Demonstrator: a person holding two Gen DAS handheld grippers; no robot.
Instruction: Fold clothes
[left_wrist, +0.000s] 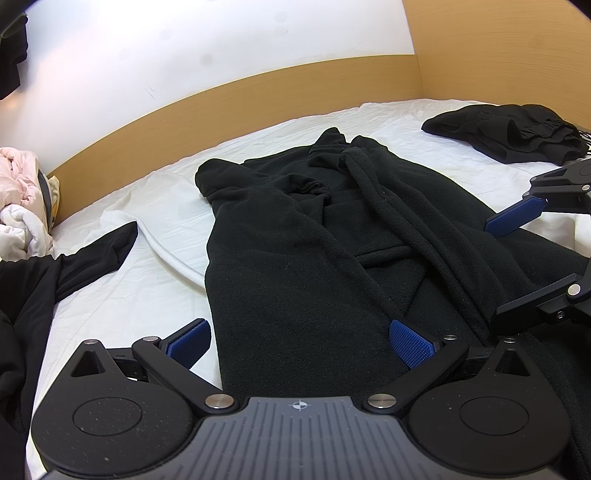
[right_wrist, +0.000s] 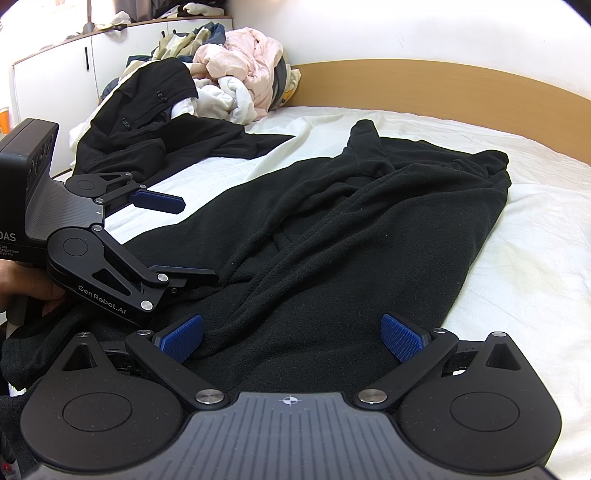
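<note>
Item: black fleece garment (left_wrist: 295, 266), spread lengthwise mid-bed on white sheet (left_wrist: 155, 295); sleeves already laid inward across the body, cuffs gathered near the far end; near hem closest to both cameras; exact garment type not certain.

Left gripper (left_wrist: 300, 343): jaws spread wide, holding nothing; left pad (left_wrist: 188, 341) over bare sheet just beside the garment's left edge, right pad (left_wrist: 412, 347) over the fleece; straddles the near-left corner.

Right gripper (right_wrist: 291, 338): likewise spread wide and empty; both pads low over the near hem, toward the garment's right half; whether touching the cloth, cannot tell.

Step in hand, judged: taking the near hem for a lengthwise fold toward the far end.

Handling notes: lower each claw until one pad slips under the hem and the other sits on top; take both corners at matching spots along the hem, well apart, so the fold line runs square; pinch all layers, including the folded-in sleeve edges, lest a sleeve slide out on the lift; lift together and level; carry forward low, lay hem just short of the collar end; release only once flat.

Risks: thick fleece, apt to bunch or slip from a shallow bite; sheet easily caught along with the left corner.

Nearby, not to be disturbed: black jacket (right_wrist: 155, 122) at left; clothes heap (right_wrist: 236, 70) beyond it; folded black item (left_wrist: 517, 133) at far right.
</note>
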